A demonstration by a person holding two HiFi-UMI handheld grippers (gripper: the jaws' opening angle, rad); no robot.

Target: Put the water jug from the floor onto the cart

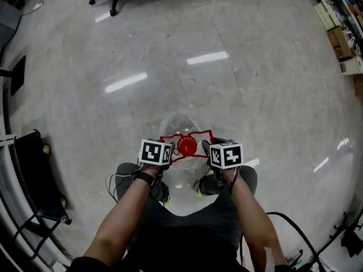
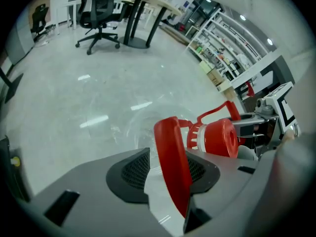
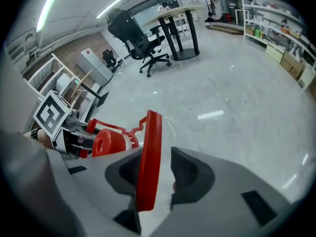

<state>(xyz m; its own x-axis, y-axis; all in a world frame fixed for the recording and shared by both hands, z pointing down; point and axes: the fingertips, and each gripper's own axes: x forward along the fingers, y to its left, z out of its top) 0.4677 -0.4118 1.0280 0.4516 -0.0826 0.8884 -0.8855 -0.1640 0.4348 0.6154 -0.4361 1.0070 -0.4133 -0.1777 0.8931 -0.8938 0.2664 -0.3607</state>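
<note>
1. The water jug (image 1: pixel 180 124) is on the floor (image 1: pixel 255 95), right in front of my shoes (image 1: pixel 161 192). It's upright, the clear body is hard to make out, and the red cap (image 1: pixel 186 146) is on top.
2. The red handle (image 2: pixel 170 157) loops out to both sides of the cap. That's what I'm going for.
3. My left tongs (image 2: pixel 168 172) are spread wide with the left side of the handle sitting between the pads. There's no squeeze on it yet.
4. It's the same on the other side. My right tongs (image 3: pixel 157 174) are spread, and the handle bar leans on one pad with a clear gap to the other.
5. So progress-wise I'd say I'm lined up and that's it. Nothing is gripped and nothing is lifted.
6. What's left is to pinch both sides, lift, carry it over and set it on the cart.
7. I can't pick out the cart for sure. The black flat thing (image 1: pixel 31 169) at the left edge of the head view might be it.
</note>
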